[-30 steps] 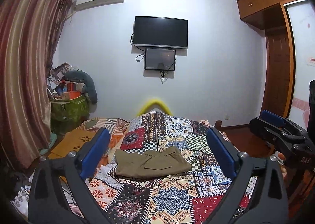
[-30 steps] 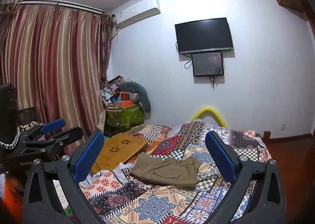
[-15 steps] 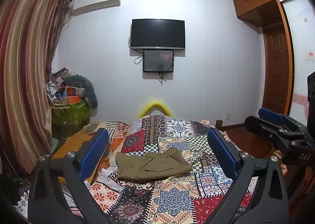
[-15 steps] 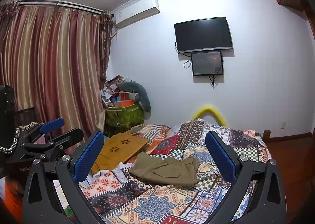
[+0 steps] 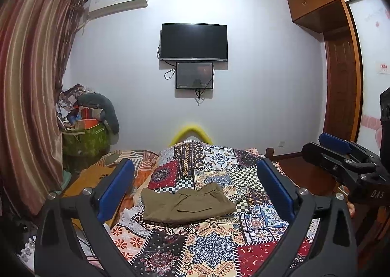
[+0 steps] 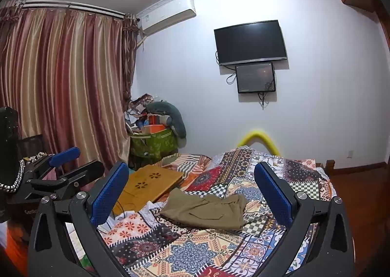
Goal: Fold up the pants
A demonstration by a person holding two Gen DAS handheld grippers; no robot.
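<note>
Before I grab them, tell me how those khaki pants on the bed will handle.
The pants will probably be floppy: the cloth lies in soft wrinkled folds on the quilt. Lifted by one edge, the folded layers would likely fall open. They look light, so a push should bunch them rather than slide them.

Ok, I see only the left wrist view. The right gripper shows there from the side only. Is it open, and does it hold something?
Observer: It is open. In its own view the right gripper is spread wide and holds nothing. The pants lie on the quilt beyond it.
Operator: And what is the orange-brown shape, half hidden, at the left in my view?
Observer: A wooden lap board with flower-shaped cut-outs. It lies to the left of the pants. I cannot tell whether the two touch.
</note>
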